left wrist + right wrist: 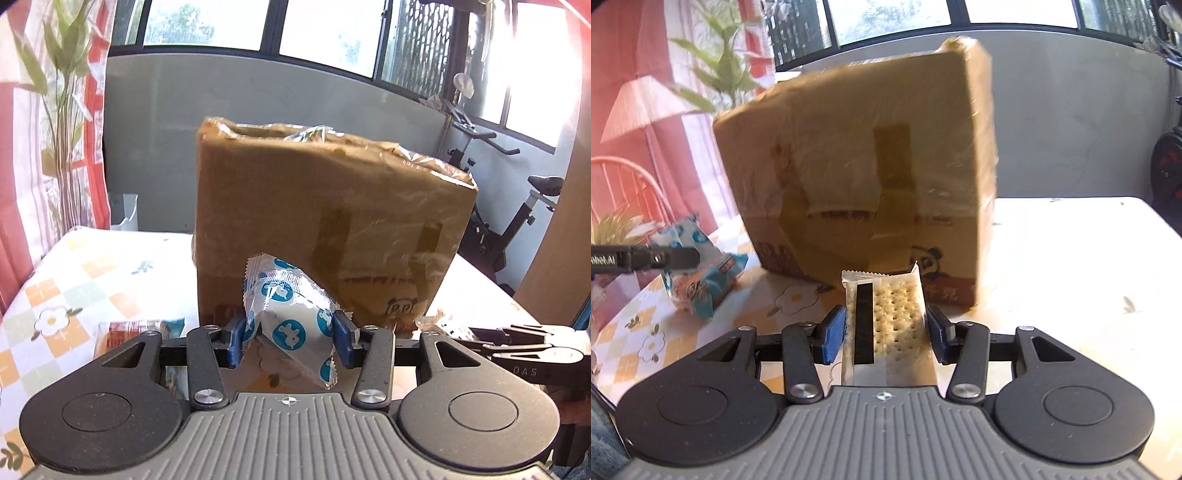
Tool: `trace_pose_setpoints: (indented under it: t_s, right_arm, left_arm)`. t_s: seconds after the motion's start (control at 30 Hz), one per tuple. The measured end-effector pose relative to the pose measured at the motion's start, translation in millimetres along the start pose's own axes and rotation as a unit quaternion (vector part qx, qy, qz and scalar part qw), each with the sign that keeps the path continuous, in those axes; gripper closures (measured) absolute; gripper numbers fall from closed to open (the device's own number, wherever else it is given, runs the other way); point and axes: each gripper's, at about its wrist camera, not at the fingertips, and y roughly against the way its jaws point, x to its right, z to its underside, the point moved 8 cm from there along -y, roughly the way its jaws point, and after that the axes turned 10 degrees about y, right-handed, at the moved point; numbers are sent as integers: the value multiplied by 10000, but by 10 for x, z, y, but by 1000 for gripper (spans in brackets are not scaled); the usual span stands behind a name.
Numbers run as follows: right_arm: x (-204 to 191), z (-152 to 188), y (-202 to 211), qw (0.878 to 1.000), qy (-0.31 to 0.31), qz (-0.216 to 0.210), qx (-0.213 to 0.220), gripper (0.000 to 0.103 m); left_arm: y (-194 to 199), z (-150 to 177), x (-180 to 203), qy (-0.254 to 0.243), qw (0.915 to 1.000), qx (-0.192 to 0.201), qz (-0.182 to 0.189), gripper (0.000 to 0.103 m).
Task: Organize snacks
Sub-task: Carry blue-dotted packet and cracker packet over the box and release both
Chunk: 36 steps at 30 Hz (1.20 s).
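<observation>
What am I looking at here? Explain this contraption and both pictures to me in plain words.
No robot here: a person holds a two-finger clamp in each hand, and a camera on each clamp looks forward along its fingers. One picture comes from the left clamp, the other from the right.

The left gripper pinches a white snack packet with blue round prints. The right gripper holds a clear-wrapped cracker pack between its blue pads.

Ahead stands a tall cardboard box on a table with a flowered checked cloth. More wrapped snacks lie on the cloth on the left of the right-hand view. Each clamp shows at the edge of the other's picture.
</observation>
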Motion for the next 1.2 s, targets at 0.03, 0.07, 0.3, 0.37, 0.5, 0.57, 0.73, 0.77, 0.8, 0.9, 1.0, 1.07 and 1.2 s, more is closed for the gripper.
trace_pose_setpoints:
  t_s: [0.03, 0.07, 0.3, 0.37, 0.5, 0.57, 0.73, 0.77, 0.8, 0.9, 1.0, 1.07, 1.2]
  right_arm:
    - [37, -25, 46, 10000, -68, 59, 35, 54]
    - [61, -56, 95, 9999, -91, 100, 103, 54]
    - [288, -539, 493, 9945, 38, 493, 919, 54]
    - [341, -795, 568, 9908, 263, 619, 1179, 54]
    - [362, -1382, 532, 9844, 582, 516, 1581, 54]
    - [333, -1644, 373, 9825, 763, 422, 1646, 54]
    - [309, -2054, -211, 9856, 613, 129, 1569, 54]
    - [325, -2080, -300, 9868, 529, 91, 1526, 54]
    - [341, -2097, -382, 9882, 456, 58, 1460, 54]
    - [405, -2065, -550, 9914, 338, 81, 1259, 54]
    - [445, -1996, -633, 9927, 340, 184, 1138, 53]
    - [461, -1949, -690, 9939, 356, 267, 1009, 52]
    - [451, -1911, -634, 9932, 569, 400, 937, 40]
  left_arm:
    - [-4, -73, 46, -41, 10000, 55, 43, 54]
    - [-10, -148, 108, -90, 9998, 130, 106, 54]
    - [1, -563, 504, -365, 9964, 556, 519, 53]
    - [-23, -671, 575, -532, 9947, 684, 561, 53]
    - [-222, -993, 715, -556, 9931, 806, 645, 53]
    - [-358, -1148, 751, -564, 9930, 817, 639, 53]
    - [-674, -1382, 798, -617, 9936, 805, 494, 53]
    - [-739, -1394, 805, -648, 9939, 757, 483, 53]
    - [-794, -1396, 818, -667, 9941, 710, 474, 53]
    - [-917, -1361, 825, -733, 9944, 581, 494, 53]
    - [-995, -1317, 821, -738, 9948, 480, 517, 52]
    - [-1012, -1288, 800, -706, 9951, 400, 562, 50]
    - [-947, -1314, 739, -609, 9958, 407, 552, 39]
